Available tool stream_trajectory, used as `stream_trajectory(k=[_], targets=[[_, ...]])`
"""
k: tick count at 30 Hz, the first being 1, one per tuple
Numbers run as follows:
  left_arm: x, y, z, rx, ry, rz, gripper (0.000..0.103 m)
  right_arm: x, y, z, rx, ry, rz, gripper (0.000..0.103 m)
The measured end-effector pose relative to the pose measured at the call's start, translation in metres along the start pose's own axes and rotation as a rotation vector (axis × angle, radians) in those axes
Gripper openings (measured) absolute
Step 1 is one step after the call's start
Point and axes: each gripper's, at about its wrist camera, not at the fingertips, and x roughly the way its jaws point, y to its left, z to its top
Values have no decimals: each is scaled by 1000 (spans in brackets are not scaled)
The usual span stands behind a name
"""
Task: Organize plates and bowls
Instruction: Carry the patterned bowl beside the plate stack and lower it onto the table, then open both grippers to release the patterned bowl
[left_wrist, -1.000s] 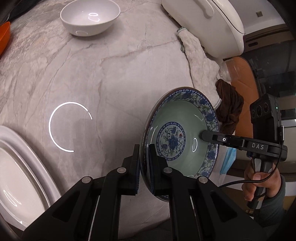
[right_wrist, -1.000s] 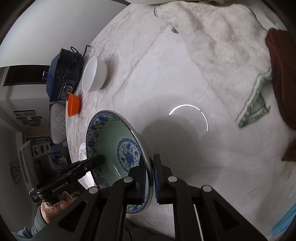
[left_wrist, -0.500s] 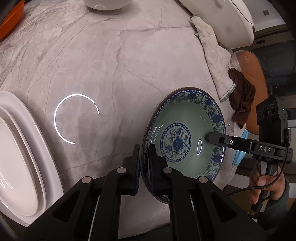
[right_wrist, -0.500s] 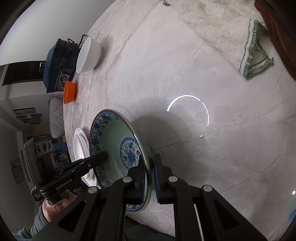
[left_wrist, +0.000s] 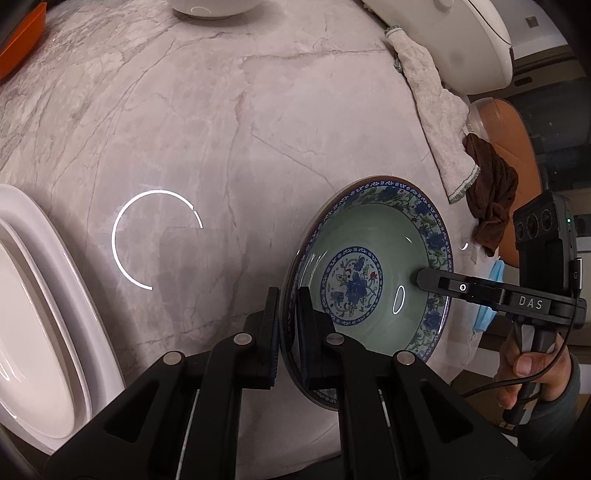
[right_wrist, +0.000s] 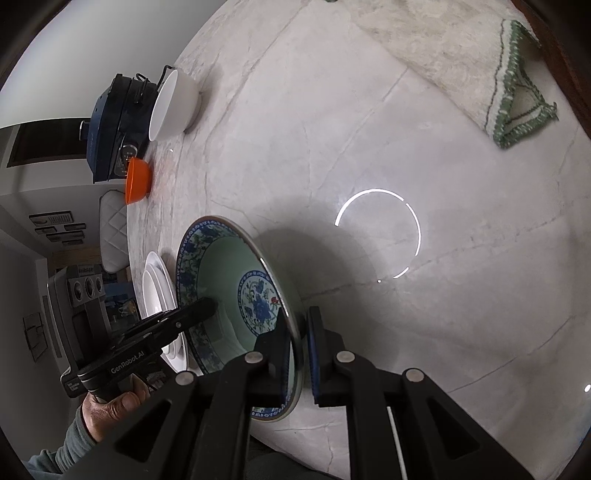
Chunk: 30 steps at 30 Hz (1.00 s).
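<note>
While carried: patterned bowl (left_wrist: 373, 291) clamped at opposite rims by left hand-held gripper (left_wrist: 287, 317) and right hand-held gripper (right_wrist: 298, 339).
Plate stack (left_wrist: 40, 306): lies left of bowl, nearer left hand-held gripper.

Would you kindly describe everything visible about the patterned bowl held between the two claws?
The bowl looks like glazed ceramic: pale green inside, a blue floral medallion at the bottom, a blue-and-green flowered band round the rim. It seems empty. It sits over the marble table, whether lifted or resting is unclear. The left claw pinches its rim on one side, one finger inside and one outside; the right claw grips the opposite rim the same way.
</note>
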Motion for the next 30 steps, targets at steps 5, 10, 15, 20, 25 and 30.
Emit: stream_trajectory(k=[5, 10, 15, 20, 25, 30], targets=[[-7, -2, 1, 4, -30, 5, 10, -1, -1, 0, 1, -1, 12, 13], [-35, -6, 1, -2, -99, -37, 96, -22, -1, -1, -5, -87, 44, 63], [-76, -12, 2, 16, -193, -6, 101, -52, -12, -2, 20, -218, 124, 88], [-115, 1, -1, -32, -293, -61, 101, -63, -27, 3, 107, -290, 181, 88], [-142, 39, -3, -101, -292, -81, 101, -64, -19, 3, 115, -327, 172, 88], [-177, 105, 10, -156, -315, -10, 101, -71, 3, 5, 85, -389, 141, 88]])
